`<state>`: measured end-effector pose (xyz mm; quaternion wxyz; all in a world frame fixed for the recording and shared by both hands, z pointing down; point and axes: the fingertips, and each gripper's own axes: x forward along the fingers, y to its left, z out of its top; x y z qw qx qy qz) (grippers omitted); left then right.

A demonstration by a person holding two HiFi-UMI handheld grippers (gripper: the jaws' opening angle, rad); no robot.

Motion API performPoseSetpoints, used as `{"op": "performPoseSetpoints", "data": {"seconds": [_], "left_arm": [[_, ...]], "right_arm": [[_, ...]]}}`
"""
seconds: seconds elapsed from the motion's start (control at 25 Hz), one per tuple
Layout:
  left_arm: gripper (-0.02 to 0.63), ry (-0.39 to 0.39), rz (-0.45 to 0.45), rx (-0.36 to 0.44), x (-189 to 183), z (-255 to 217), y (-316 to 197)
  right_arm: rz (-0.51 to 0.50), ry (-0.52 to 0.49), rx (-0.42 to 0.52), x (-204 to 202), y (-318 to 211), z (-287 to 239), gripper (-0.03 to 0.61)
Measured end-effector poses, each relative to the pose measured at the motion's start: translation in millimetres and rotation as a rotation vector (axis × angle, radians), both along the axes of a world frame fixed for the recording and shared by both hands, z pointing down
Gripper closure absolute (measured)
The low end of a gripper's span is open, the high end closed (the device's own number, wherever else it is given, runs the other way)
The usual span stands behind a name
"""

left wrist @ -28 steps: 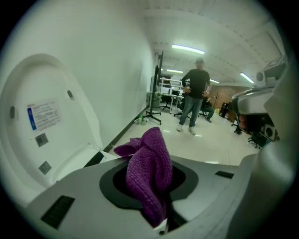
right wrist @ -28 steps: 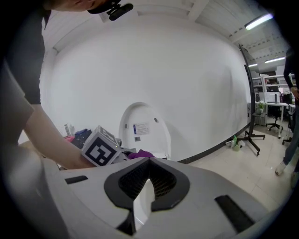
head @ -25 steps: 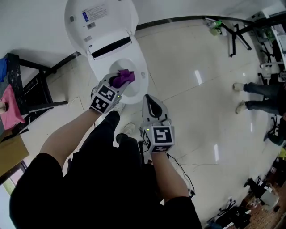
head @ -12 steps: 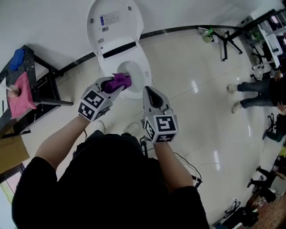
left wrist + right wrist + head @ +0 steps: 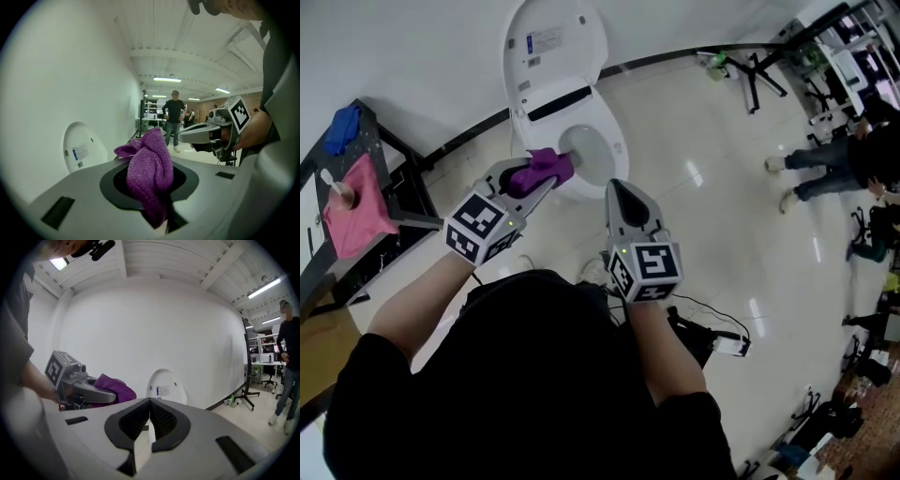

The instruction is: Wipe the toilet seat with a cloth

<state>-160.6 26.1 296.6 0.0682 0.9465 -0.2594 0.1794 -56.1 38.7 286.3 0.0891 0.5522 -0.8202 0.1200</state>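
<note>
The white toilet stands against the wall with its lid [image 5: 553, 42] raised and its seat [image 5: 614, 159] down around the bowl. My left gripper [image 5: 546, 173] is shut on a bunched purple cloth [image 5: 542, 167], held over the seat's near left edge. In the left gripper view the cloth [image 5: 151, 171] bulges up out of the shut jaws, with the lid [image 5: 82, 147] behind it. My right gripper [image 5: 623, 192] hangs to the right of the toilet, in front of it. Its jaws are shut on nothing, as the right gripper view [image 5: 149, 420] also shows.
A black rack [image 5: 403, 178] at the left carries a pink cloth [image 5: 356, 206] and a blue one [image 5: 342, 127]. A cable and a small device [image 5: 727, 342] lie on the glossy floor. A person's legs [image 5: 811, 159] and black stands [image 5: 755, 61] are at the right.
The left gripper with the cloth has drawn back from over the bowl to the seat's near left edge. Both grippers sit closer to the camera, and the head view has shifted.
</note>
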Motion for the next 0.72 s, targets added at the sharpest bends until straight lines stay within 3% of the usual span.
{"op": "performPoseSetpoints", "data": {"seconds": [0.28, 0.72], "left_arm": [[0.522, 0.017, -0.028, 0.079, -9, -23, 27], [0.522, 0.025, -0.070, 0.107, 14, -31, 49]], "right_arm": [[-0.037, 0.033, 0.037, -6, 16, -19, 0.563], [-0.067, 0.026, 0.049, 20, 40, -21, 0.565]]}}
